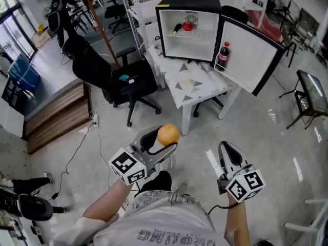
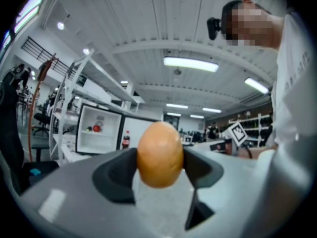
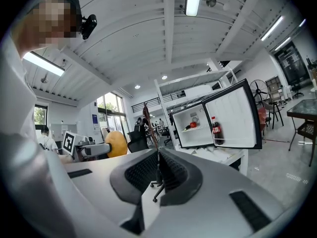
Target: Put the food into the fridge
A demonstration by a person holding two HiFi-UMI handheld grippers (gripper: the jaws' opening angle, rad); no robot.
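Observation:
An orange (image 1: 168, 134) (image 2: 159, 154) sits between the pads of my left gripper (image 1: 169, 139) (image 2: 159, 165), which is shut on it and held level well short of the fridge. The small black fridge (image 1: 188, 27) (image 2: 98, 130) (image 3: 193, 127) stands on a white table (image 1: 197, 83) with its door (image 1: 249, 56) (image 3: 236, 115) swung wide. On its shelf lie a red tomato (image 1: 188, 25) (image 3: 193, 124) and a dark vegetable (image 1: 177, 28). A cola bottle (image 1: 222, 56) (image 3: 216, 130) stands in the door rack. My right gripper (image 1: 224, 156) (image 3: 158, 175) is shut and holds nothing.
A black office chair (image 1: 123, 82) stands left of the table, with a cable on the floor near it. A low wooden step (image 1: 54, 116) lies at the far left. A dark side table (image 1: 311, 97) stands at the right. The person's legs and shirt fill the bottom edge.

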